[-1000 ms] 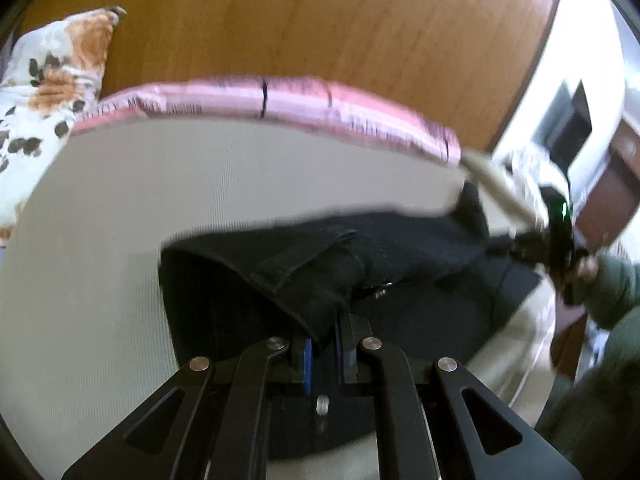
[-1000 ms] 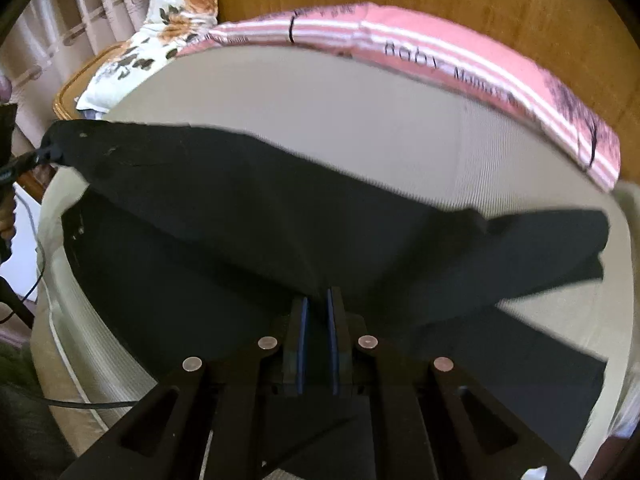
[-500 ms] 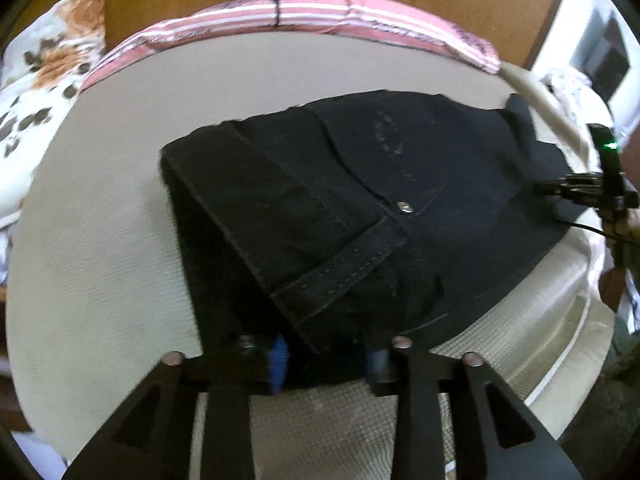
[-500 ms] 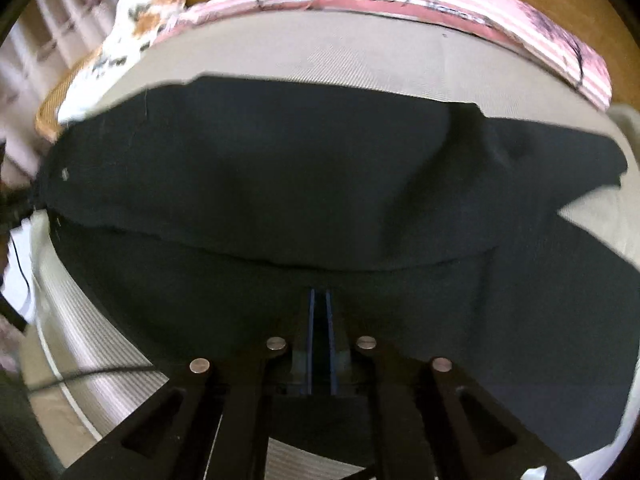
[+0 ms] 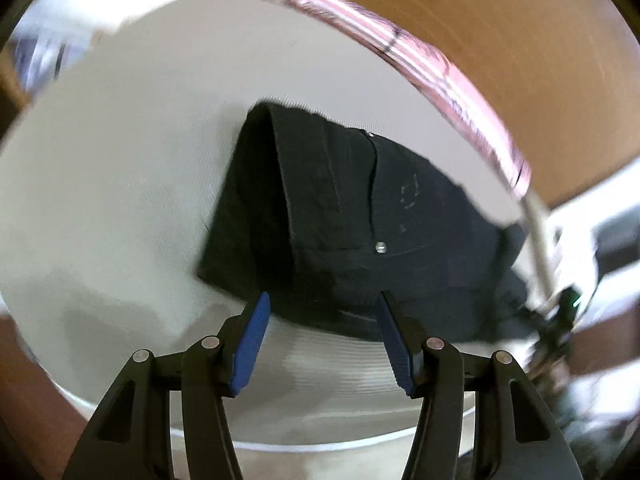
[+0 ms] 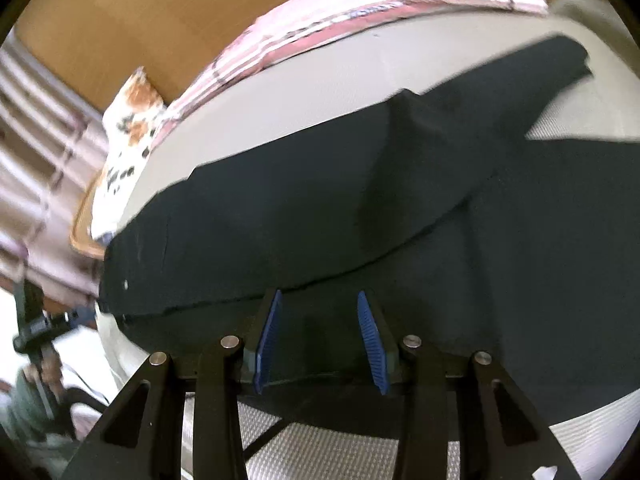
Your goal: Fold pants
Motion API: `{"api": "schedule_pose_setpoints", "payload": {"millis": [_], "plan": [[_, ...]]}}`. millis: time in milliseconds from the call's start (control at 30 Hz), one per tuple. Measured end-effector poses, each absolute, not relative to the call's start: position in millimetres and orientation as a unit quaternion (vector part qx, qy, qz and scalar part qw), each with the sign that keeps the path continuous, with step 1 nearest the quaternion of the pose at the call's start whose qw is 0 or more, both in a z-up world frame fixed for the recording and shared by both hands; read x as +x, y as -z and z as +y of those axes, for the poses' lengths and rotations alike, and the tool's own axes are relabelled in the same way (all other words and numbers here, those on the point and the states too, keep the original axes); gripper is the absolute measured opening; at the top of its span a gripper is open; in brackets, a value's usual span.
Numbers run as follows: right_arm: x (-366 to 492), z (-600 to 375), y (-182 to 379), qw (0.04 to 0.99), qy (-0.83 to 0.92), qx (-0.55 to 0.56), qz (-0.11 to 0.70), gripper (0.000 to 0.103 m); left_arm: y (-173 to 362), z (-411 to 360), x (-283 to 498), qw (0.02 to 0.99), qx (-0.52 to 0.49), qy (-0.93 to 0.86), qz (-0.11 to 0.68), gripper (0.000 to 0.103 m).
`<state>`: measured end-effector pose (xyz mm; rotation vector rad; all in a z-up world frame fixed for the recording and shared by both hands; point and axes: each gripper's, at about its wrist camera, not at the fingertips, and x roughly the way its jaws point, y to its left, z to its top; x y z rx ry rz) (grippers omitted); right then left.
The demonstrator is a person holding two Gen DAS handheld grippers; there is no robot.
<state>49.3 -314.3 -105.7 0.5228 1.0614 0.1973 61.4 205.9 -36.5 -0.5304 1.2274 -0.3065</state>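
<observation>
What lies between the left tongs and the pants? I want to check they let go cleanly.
Only bare cream bed cover, in the left wrist view. The left tongs stand open just short of the black pants, nothing held between them.

I count one pair of pants (image 5: 360,216) on the mattress (image 5: 120,200), one pink blanket (image 6: 320,28), one pillow (image 6: 132,120), two grippers.

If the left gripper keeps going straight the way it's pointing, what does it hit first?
Most likely the black pants: the open left gripper points at their near edge on the mattress. Depth is unclear.
</observation>
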Motion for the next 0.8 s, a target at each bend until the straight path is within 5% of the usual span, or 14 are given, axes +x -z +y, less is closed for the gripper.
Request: {"api": "schedule_pose_setpoints", "payload": {"millis": [467, 567, 633, 800], "plan": [[81.0, -355.0, 131.7, 0.800, -0.058, 0.366, 0.472, 0.038, 80.0, 188.4, 80.5, 0.747, -0.361, 0.076, 0.553, 0.053], [88.1, -353.2, 130.7, 0.804, -0.056, 0.358, 0.471, 0.038, 76.5, 186.1, 85.9, 0.766, -0.346, 0.063, 0.538, 0.028], [89.6, -355.6, 131.4, 0.804, -0.055, 0.360, 0.470, 0.038, 70.3, 184.8, 89.4, 0.779, -0.332, 0.061, 0.529, 0.020], [87.9, -355.1, 132.9, 0.804, -0.051, 0.368, 0.465, 0.038, 57.0, 184.8, 95.7, 0.793, -0.317, 0.065, 0.516, 0.019]]}}
